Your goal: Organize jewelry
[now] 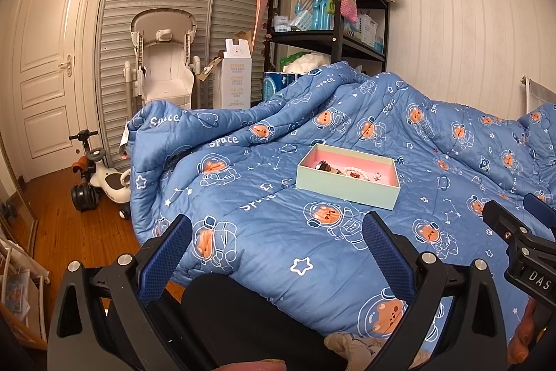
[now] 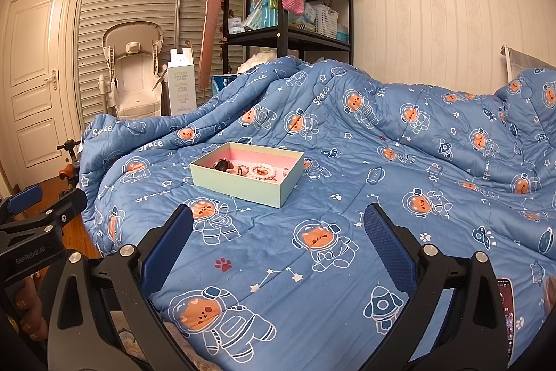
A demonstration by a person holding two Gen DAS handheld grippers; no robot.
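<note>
A pale green box with a pink lining lies on the blue space-print quilt. Inside it I see a dark round piece, a pink bead bracelet and a small ring. My left gripper is open with nothing between its blue pads, held low in front of the box. My right gripper is open too, empty, short of the box's near wall. Each gripper shows at the edge of the other's view.
A black shelf rack with bottles and hanging knitted bags stands behind the bed. A white baby chair, a tall white carton and a ride-on toy stand on the wooden floor at left. A phone lies at the right.
</note>
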